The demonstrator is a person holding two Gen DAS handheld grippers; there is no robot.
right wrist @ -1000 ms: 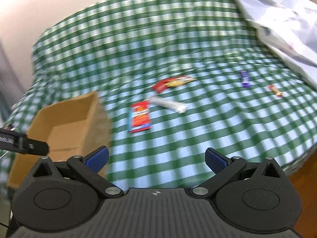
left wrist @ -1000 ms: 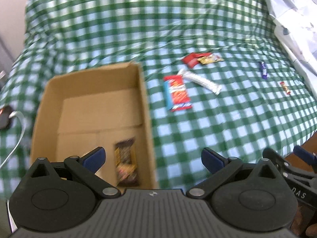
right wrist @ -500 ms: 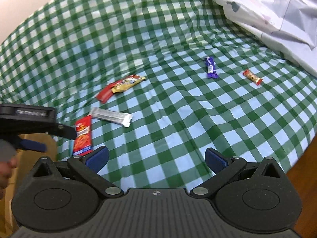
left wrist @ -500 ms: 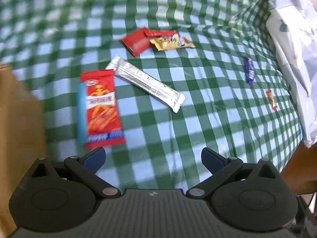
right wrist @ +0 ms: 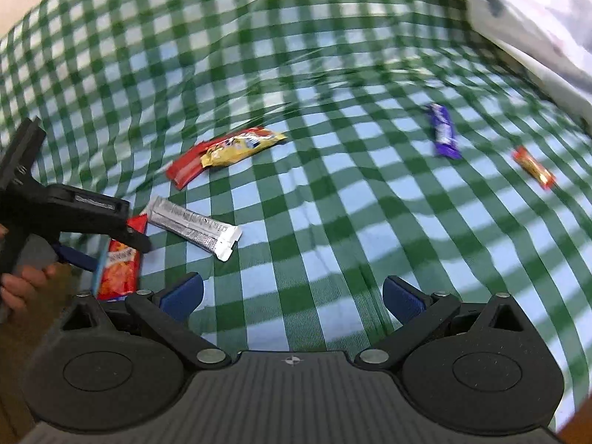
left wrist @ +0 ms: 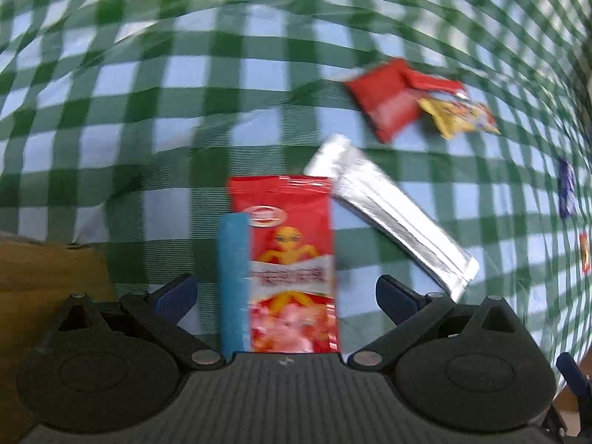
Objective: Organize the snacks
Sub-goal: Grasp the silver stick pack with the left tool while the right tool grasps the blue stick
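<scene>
step in hand: pickup of the next snack for the box. left gripper is low over the red snack packet, jaws spread wide, one on each side of the packet and not yet touching it as far as the blurred left wrist view shows. a blue strip lies along the packet's left side; whether it is part of the packet or a separate piece i cannot tell. the packet lies flat on the green checked cloth, just beside the corner of the cardboard box. a silver foil bar touches or nearly touches the packet's far right corner; beyond it a red wrapper and a yellow wrapper overlap. right gripper hovers over bare cloth, jaws spread, nothing between them; a purple candy and a small orange candy lie well apart toward the far right of the cloth. next move, as judged: lower until the jaws straddle the packet's width, close across it without catching the foil bar, then lift and carry it to the box. thin flat film may slip or buckle.
</scene>
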